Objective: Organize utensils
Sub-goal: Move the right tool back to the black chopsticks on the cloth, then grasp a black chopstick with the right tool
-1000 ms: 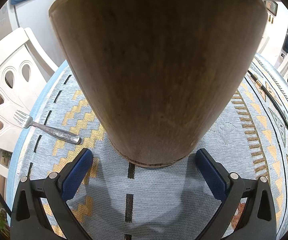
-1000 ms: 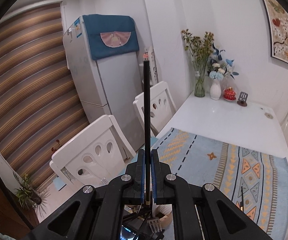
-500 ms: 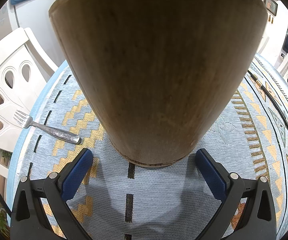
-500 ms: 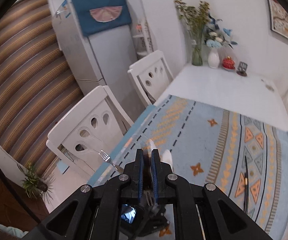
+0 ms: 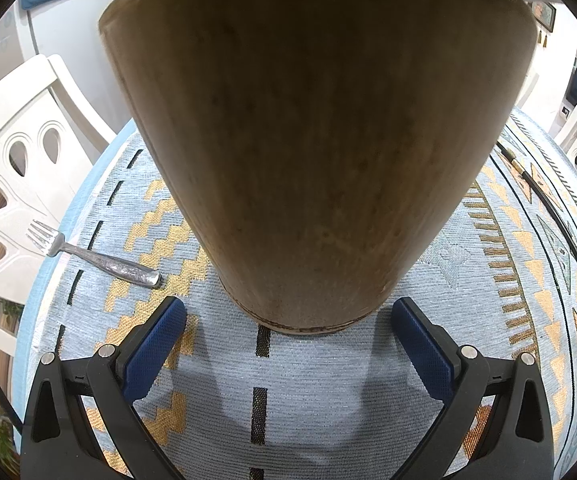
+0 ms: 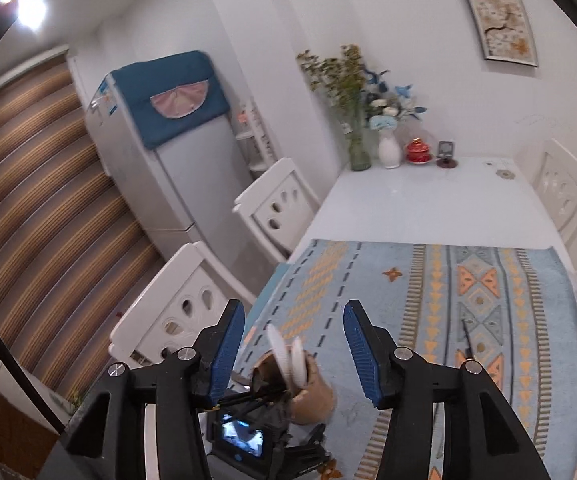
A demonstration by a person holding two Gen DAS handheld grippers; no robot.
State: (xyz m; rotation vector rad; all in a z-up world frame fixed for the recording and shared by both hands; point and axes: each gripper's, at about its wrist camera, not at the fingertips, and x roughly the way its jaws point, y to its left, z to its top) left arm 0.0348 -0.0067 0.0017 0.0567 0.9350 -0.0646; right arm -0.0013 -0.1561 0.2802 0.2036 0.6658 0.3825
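Note:
A brown wooden utensil holder (image 5: 312, 152) stands on the patterned blue mat (image 5: 308, 380), filling the left wrist view. My left gripper (image 5: 288, 320) is open, its blue pads on either side of the holder's base without touching it. A metal fork (image 5: 96, 258) lies left of the holder at the mat's edge. A black chopstick (image 5: 548, 204) lies on the mat at the right. My right gripper (image 6: 294, 356) is open and empty, high above the holder (image 6: 308, 392), which has two white spoons (image 6: 288, 354) and dark utensils in it.
White chairs (image 6: 192, 312) stand along the table's left side. Vases with flowers (image 6: 368, 120) and a small red pot (image 6: 418, 152) stand at the far end of the white table (image 6: 428, 208). A fridge (image 6: 176, 160) stands behind.
My right gripper has opened and let go of the black chopstick it held upright, which is now gone from between its pads. It has tilted up. The left gripper has not moved.

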